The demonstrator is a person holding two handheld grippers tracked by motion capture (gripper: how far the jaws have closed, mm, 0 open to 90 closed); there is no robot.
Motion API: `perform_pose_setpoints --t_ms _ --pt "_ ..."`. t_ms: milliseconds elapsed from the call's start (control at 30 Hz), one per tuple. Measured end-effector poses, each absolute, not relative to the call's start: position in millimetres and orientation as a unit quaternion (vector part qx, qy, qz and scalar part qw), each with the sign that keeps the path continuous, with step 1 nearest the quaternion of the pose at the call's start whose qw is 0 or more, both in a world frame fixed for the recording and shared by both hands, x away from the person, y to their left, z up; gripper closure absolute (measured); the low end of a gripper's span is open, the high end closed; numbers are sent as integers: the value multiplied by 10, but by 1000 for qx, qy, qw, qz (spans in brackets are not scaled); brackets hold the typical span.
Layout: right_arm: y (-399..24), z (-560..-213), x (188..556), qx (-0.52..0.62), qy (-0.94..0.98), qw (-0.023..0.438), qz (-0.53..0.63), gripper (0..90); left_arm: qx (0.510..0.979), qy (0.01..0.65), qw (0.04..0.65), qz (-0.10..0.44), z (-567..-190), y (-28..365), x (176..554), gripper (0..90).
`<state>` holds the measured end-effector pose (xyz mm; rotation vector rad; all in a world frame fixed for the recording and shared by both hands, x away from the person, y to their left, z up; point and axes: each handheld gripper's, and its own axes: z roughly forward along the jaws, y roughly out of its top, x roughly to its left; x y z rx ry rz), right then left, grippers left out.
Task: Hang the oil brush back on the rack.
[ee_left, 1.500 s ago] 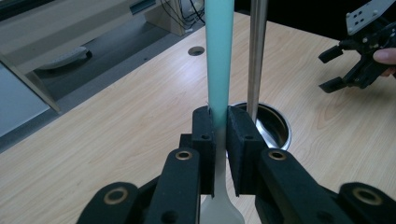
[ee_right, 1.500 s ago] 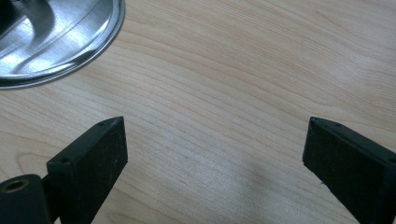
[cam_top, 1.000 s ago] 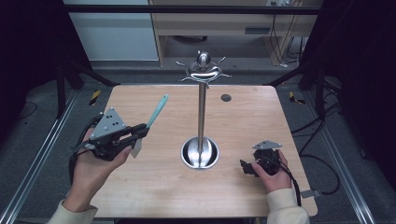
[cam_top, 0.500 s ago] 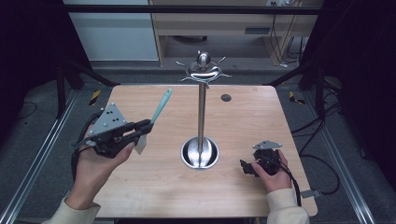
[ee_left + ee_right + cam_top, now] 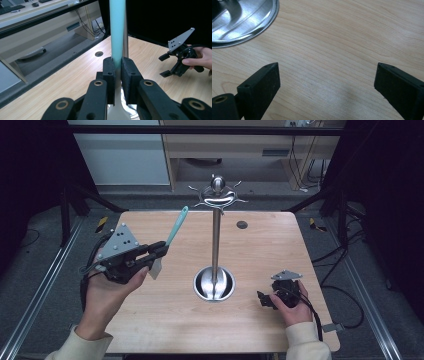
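left gripper (image 5: 161, 251): held above the left half of the surface (image 5: 165, 325), jaws clamped on the spatula (image 5: 175, 227). In the left gripper view both pads (image 5: 110, 75) press the handle from either side.
spatula: teal handle slants up and away from the jaws toward the far side of the surface; pale blade end hangs below the jaws, off the wood. In the left gripper view the handle (image 5: 117, 30) runs straight up, lined up in front of the stand's pole.
right gripper (image 5: 263, 300): low at the right front of the surface, jaws spread wide with nothing between them. The right gripper view shows bare wood between the two pads (image 5: 265, 82).
stand (image 5: 216, 240): steel pole on a round dish base at the centre of the surface, hook ring and ball on top. Base lies between the two grippers, apart from both; its rim (image 5: 259, 23) shows at the top left of the right gripper view.
surface: light wood, small dark round insert (image 5: 242, 224) behind the stand.
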<state>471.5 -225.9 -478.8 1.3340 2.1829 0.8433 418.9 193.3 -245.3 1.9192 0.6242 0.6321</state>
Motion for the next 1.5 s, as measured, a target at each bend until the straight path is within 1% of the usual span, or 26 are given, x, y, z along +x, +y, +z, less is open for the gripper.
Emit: perform_pose_setpoints --t_ms 367,1500 --pt "-2258 -4789 4715 483 790 222 305 72 788 253 495 265 -2404 1886 4208 817" --pt "-2260 -4779 4711 482 789 223 308 72 801 257 483 242 -2416 1747 4363 817"
